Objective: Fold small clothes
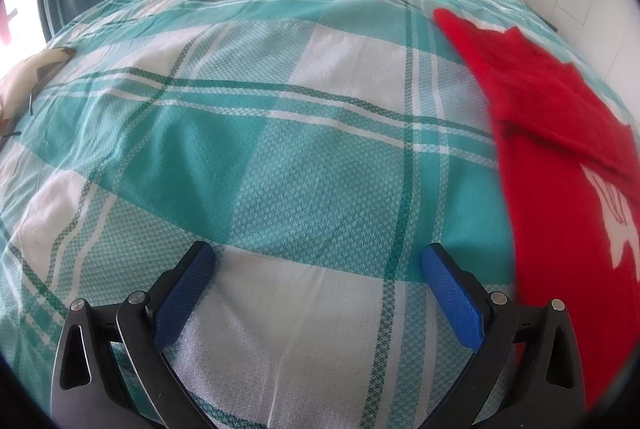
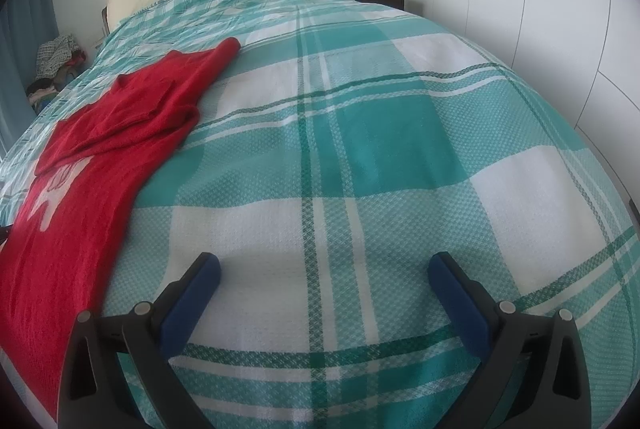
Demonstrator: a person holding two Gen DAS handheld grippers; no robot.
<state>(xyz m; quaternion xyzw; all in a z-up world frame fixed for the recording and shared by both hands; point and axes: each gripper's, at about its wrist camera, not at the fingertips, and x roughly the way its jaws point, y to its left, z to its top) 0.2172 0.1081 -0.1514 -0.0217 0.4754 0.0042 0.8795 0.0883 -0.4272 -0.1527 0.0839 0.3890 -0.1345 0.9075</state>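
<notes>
Empty spread jaws, red sweater (image 2: 100, 149) between grippers

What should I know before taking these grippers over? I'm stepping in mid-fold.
Left gripper: open, empty, over the bedspread.
Right gripper: open, empty, over bare bedspread too.
Red sweater: lies on the bed between the two grippers, white motif up. One sleeve is folded across the chest; the other sleeve lies stretched out toward the headboard.
Done: first sleeve fold, apparently.
Left: fold the other sleeve in, then fold the body.
</notes>
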